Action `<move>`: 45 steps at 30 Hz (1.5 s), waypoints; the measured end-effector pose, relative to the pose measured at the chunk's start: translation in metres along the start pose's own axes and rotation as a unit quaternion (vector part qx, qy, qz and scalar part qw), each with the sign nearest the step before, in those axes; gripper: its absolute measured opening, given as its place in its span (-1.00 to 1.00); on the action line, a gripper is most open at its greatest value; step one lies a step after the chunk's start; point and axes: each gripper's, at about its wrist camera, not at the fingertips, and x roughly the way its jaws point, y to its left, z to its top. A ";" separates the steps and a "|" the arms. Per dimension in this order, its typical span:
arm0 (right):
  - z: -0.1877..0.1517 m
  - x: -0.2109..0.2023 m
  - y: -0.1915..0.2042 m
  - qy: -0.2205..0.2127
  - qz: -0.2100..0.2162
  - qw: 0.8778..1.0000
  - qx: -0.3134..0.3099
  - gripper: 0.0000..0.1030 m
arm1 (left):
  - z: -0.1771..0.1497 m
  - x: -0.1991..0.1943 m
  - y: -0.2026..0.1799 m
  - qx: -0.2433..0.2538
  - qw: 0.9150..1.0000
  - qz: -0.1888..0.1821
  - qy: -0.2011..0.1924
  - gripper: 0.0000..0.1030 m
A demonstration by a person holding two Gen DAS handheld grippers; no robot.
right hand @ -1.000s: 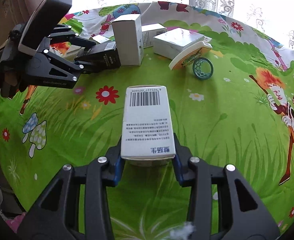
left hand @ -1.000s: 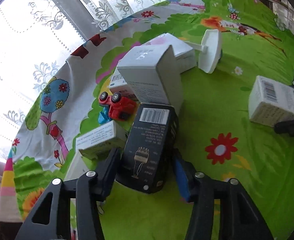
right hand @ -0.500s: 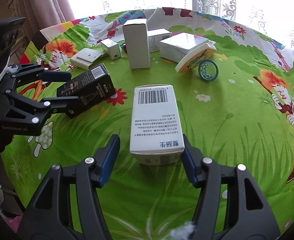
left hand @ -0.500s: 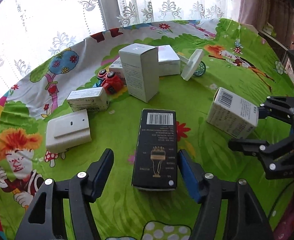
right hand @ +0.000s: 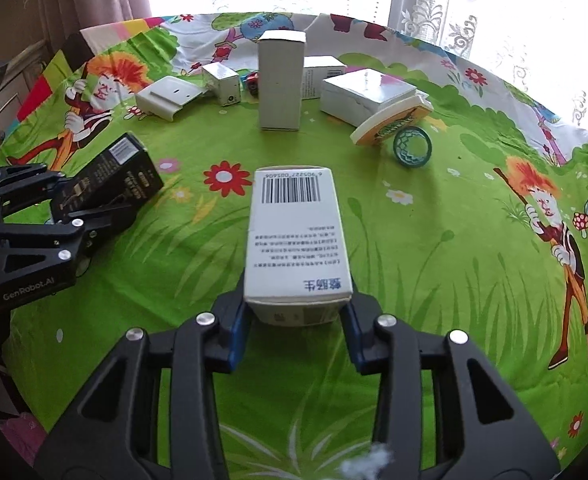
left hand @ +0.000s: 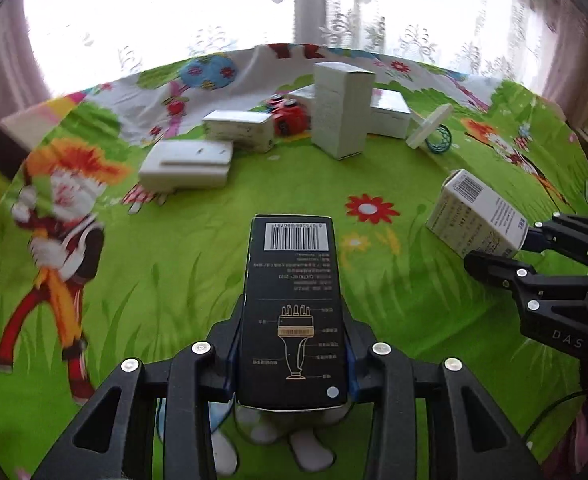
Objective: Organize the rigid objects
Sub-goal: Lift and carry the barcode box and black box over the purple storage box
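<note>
Between the blue pads of the left tool (left hand: pixel 291 354) sat a black box (left hand: pixel 291 304), its long axis running straight away from the camera and its barcoded end pointing toward the far clutter; the jaws were closing, the pads pressed against its long sides. Across the green cartoon cloth of the bench (right hand: pixel 434 248), the right tool (right hand: pixel 296 330) gripped a white box (right hand: pixel 296 240) the same way, jaws closing on its near end, long axis along the fingers, barcode end pointing away. From the right wrist view the black box (right hand: pixel 111 184) lay angled, its free end aimed up and to the right. Farther back stood a tall white carton (right hand: pixel 281 80) upright, with a flat white box (right hand: pixel 368 94), a teal ring (right hand: pixel 412 147) and a red toy car (left hand: pixel 291 118) nearby.
</note>
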 end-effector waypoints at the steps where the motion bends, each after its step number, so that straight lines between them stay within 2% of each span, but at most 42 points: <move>1: -0.001 -0.001 0.007 -0.001 0.003 1.000 -0.007 -0.15 | -0.007 -0.005 0.008 -0.027 1.000 0.003 0.001 -0.23; 4: -0.006 -0.005 0.029 -0.005 0.012 0.999 -0.033 -0.15 | -0.026 -0.023 0.027 -0.081 0.996 0.028 -0.006 -0.23; 8: -0.010 -0.015 0.055 -0.016 0.029 0.998 -0.055 -0.15 | -0.043 -0.042 0.041 -0.105 0.991 0.083 -0.024 -0.23; 10: -0.011 -0.025 0.065 -0.030 0.036 0.997 -0.065 -0.15 | -0.047 -0.052 0.048 -0.124 0.987 0.097 -0.038 -0.23; 13: -0.010 -0.050 0.077 -0.071 0.042 0.993 -0.081 -0.15 | -0.048 -0.074 0.057 -0.138 0.981 0.117 -0.071 -0.23; 17: -0.006 -0.093 0.089 -0.147 0.037 0.983 -0.102 -0.15 | -0.045 -0.112 0.056 -0.138 0.970 0.142 -0.138 -0.23; 24: -0.007 -0.169 0.107 -0.271 -0.010 0.953 -0.137 -0.15 | -0.046 -0.173 0.040 -0.118 0.947 0.176 -0.242 -0.23; 28: -0.012 -0.204 0.103 -0.322 -0.044 0.936 -0.136 -0.15 | -0.046 -0.200 0.027 -0.097 0.937 0.180 -0.282 -0.23; 35: -0.022 -0.252 0.066 -0.371 -0.098 0.919 -0.086 -0.15 | -0.040 -0.233 -0.016 -0.029 0.924 0.175 -0.340 -0.23; 40: -0.038 -0.284 0.032 -0.390 -0.139 0.909 -0.050 -0.15 | -0.031 -0.249 -0.054 0.009 0.918 0.141 -0.369 -0.23; 45: -0.060 -0.310 0.001 -0.400 -0.178 0.899 -0.020 -0.15 | -0.024 -0.262 -0.098 0.063 0.910 0.110 -0.396 -0.23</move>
